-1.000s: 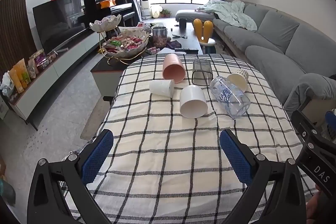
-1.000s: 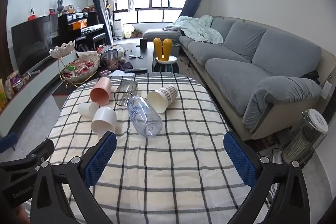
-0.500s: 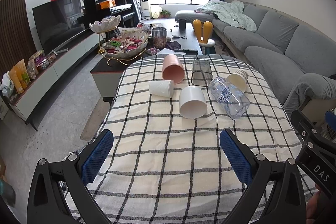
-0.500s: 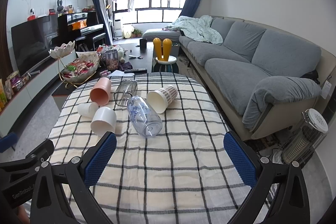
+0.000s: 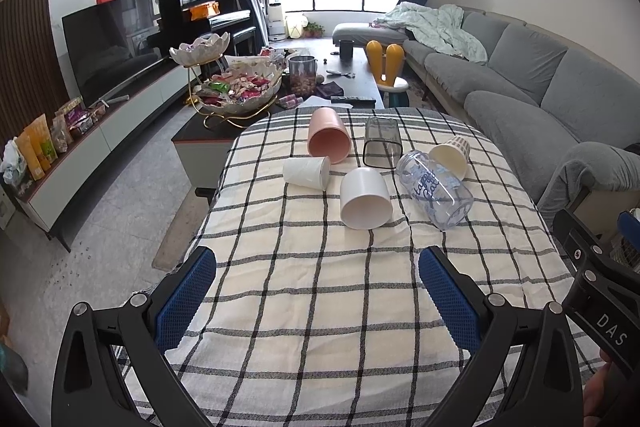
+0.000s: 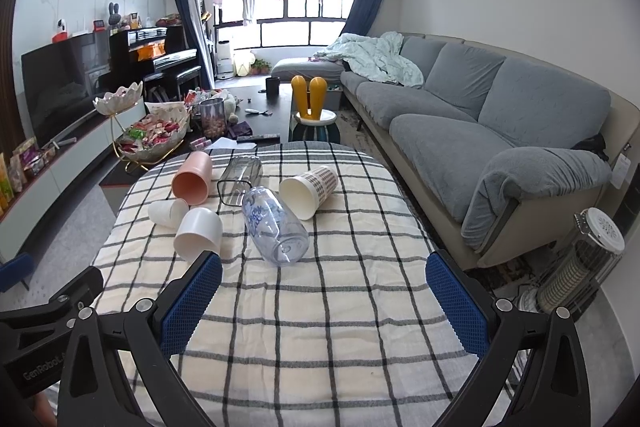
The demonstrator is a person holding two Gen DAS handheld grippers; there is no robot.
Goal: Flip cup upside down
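Several cups lie on their sides on the checked tablecloth: a pink cup, a small white cup, a large white cup, a dark clear tumbler, a clear printed cup and a plaid paper cup. In the right wrist view they show too: the pink cup, large white cup, clear printed cup and plaid cup. My left gripper is open and empty, short of the cups. My right gripper is open and empty, near the table's front.
A grey sofa runs along the right. A coffee table with a snack bowl stand stands beyond the table. A TV unit lines the left wall. A heater stands on the floor at right.
Both grippers have barely moved; the view has shifted very slightly. Nothing on the table has moved.
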